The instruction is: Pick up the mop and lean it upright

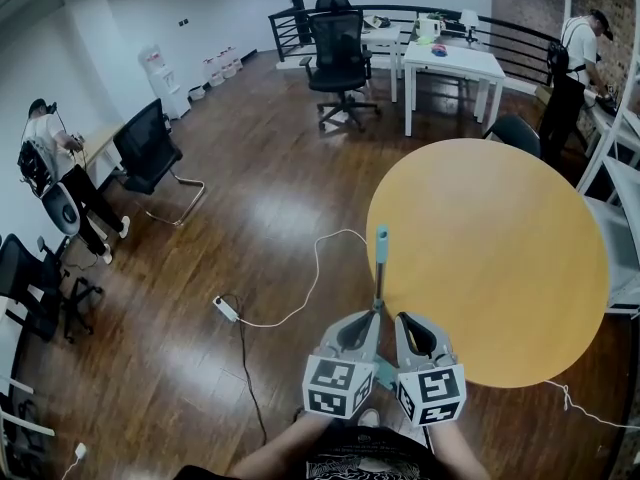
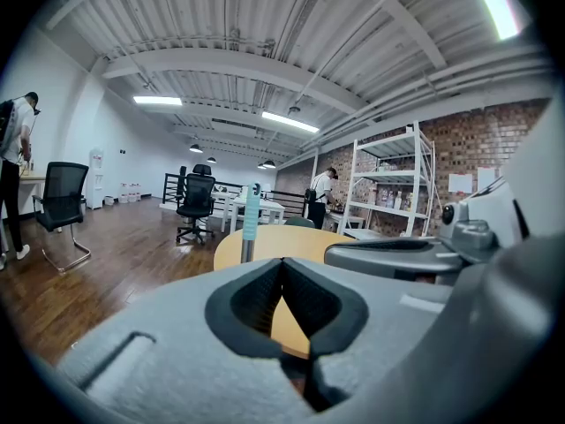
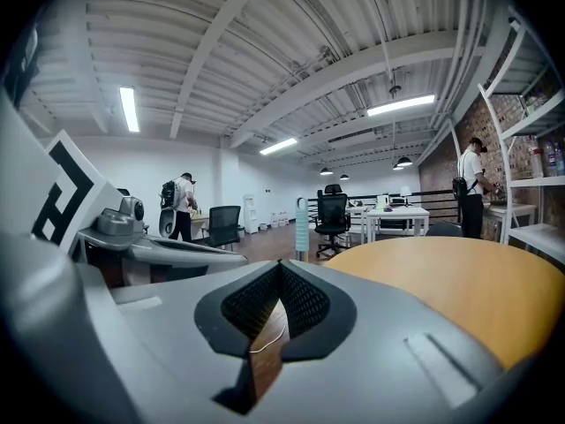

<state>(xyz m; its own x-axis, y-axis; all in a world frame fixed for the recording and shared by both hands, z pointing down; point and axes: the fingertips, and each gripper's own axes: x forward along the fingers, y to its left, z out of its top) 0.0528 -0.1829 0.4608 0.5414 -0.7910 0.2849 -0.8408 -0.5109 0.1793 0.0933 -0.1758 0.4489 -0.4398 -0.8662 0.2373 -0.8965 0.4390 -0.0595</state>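
Mop handle [image 1: 380, 268] stands upright against the round counter's [image 1: 520, 268] near edge. Left gripper [image 1: 371, 316] and right gripper [image 1: 403, 319] fingers are closed and empty. Withdraw both straight, without brushing the handle.

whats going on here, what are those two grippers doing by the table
A person holds a gripper in each hand. The left gripper and right gripper are both shut and empty. The grey mop pole with a teal grip stands upright ahead of them, apparently leaning on the edge of the round yellow table. Neither gripper holds it.
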